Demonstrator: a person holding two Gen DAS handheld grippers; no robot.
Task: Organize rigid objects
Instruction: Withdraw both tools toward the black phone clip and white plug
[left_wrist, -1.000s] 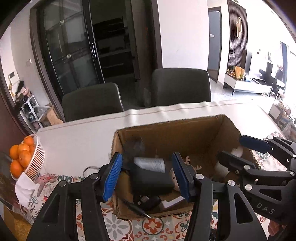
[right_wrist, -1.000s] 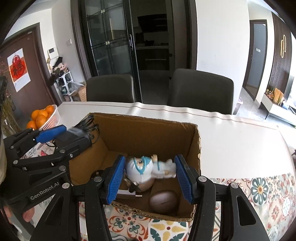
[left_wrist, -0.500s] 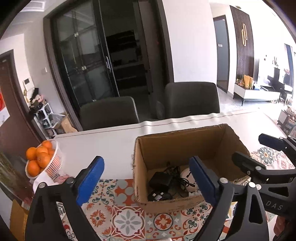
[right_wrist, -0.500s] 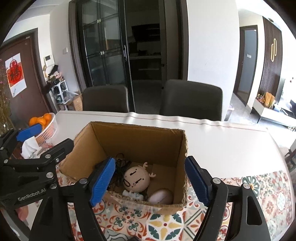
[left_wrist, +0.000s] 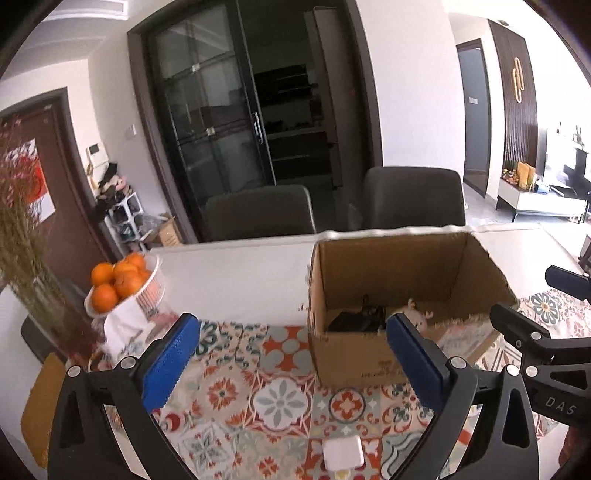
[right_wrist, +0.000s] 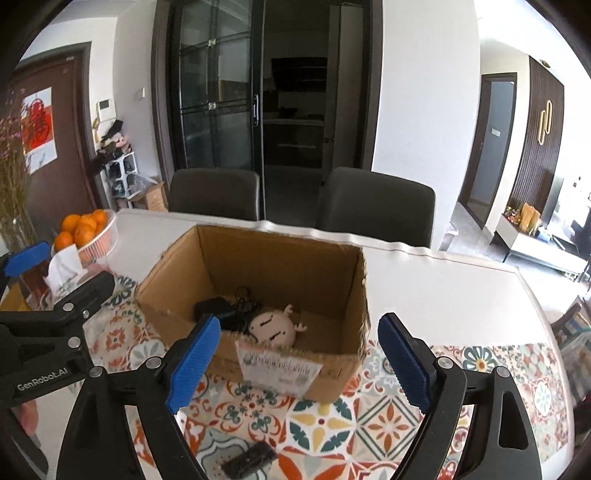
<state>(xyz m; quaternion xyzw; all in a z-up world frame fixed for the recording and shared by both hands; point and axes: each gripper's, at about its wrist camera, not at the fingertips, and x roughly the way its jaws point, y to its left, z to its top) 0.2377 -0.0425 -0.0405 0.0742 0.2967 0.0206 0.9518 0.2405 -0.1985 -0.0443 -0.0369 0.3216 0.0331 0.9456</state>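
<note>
The box (right_wrist: 258, 280) on the worktop (left_wrist: 229, 273) has a doll (right_wrist: 273, 326) and black charger (right_wrist: 212, 308) inside. Both grippers, left gripper (left_wrist: 291, 362) and right gripper (right_wrist: 299, 363), are wide open, holding nothing. A white plug (left_wrist: 341, 452) and black stick (right_wrist: 251, 459) wait outside.

Oranges (left_wrist: 116, 282) in a basket (left_wrist: 149, 291), perhaps wire.

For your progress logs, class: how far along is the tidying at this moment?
Done: a black charger and round-headed doll lie inside the cardboard box. In hand: nothing; the left claw and right claw are open. Left: a white block and a black device on the patterned mat.
</note>
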